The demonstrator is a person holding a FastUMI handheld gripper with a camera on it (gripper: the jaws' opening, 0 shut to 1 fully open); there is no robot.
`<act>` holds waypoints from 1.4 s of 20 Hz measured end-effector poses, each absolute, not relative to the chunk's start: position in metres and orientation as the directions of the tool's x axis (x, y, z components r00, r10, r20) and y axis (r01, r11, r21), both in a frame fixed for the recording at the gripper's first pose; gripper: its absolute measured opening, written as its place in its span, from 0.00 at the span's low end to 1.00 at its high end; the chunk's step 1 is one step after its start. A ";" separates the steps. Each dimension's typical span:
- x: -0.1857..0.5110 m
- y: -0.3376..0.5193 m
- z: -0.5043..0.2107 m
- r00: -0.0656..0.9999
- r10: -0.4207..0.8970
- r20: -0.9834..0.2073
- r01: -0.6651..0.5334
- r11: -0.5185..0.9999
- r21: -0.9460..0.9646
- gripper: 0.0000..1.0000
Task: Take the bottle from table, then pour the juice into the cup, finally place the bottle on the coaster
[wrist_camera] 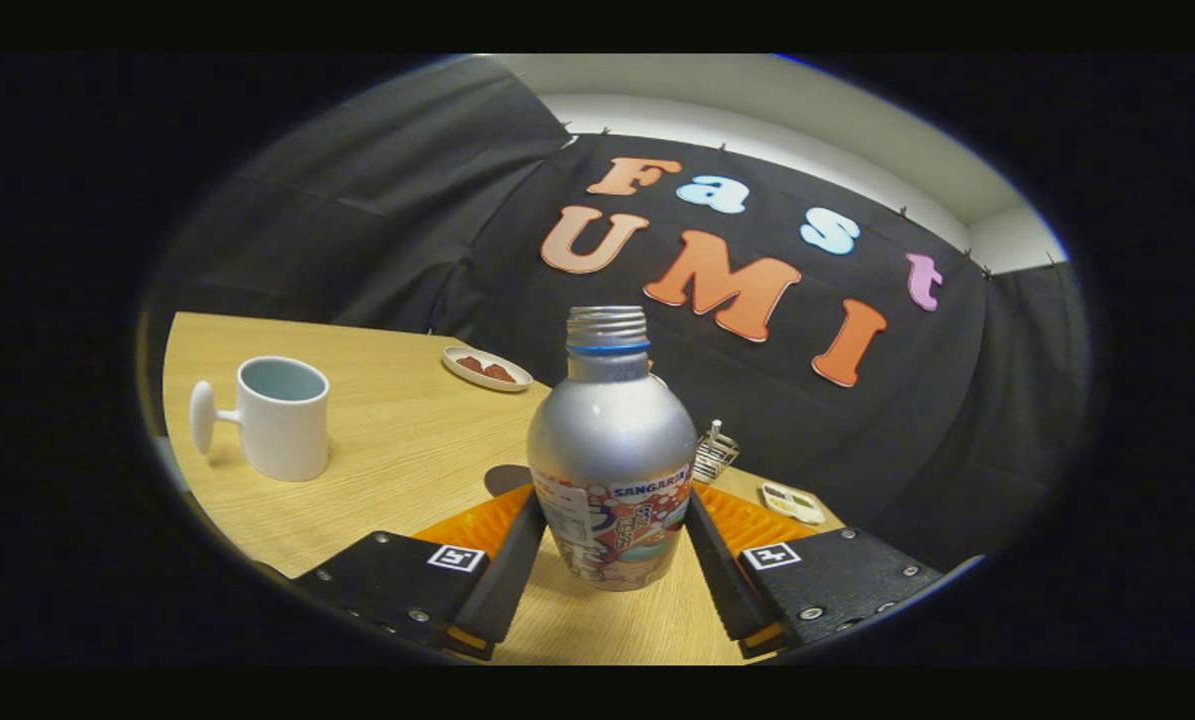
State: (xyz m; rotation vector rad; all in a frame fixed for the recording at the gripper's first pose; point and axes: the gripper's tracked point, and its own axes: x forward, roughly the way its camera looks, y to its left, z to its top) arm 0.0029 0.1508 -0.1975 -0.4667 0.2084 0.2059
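Two fingers are flanking the bottle point(612, 450) low on its body, and everything else is sitting well apart from that pairing. Starting with the biggest thing, the wooden surface point(397, 450) is carrying the whole set, and an orange ribbed mat point(477, 520), which is probably the coaster, is lying just behind the bottle and showing on both sides of it. The bottle is standing upright between the fingers, with its rounded shoulder and bare threaded neck point(608, 330) rising above them; no cap is showing on the threads, so it is likely open and any tilt is going to spill. Its metal skin is looking smooth and slippery, stiff enough to take a firm squeeze yet thin enough to dent, and its weight is depending on how much juice is inside, which cannot be told. The best hold is looking like the straight labelled band low on the body, where the gripper point(612, 545) is sitting now, not the curved shoulder. The fingers are spread about as wide as the bottle and appearing to press its two sides, so I am judging this a grip on the bottle, with its base seemingly resting on the surface. The white cup point(282, 418), handle pointing away from the bottle, is standing well off to one side. Farther back a small dish point(487, 368) is holding something brown, and smaller still, a little wire object point(714, 452) and a small flat device point(793, 502) are lying beyond the bottle.
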 end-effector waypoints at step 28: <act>0.021 0.236 -0.173 0.951 0.307 -0.029 -0.106 0.238 -0.965 0.78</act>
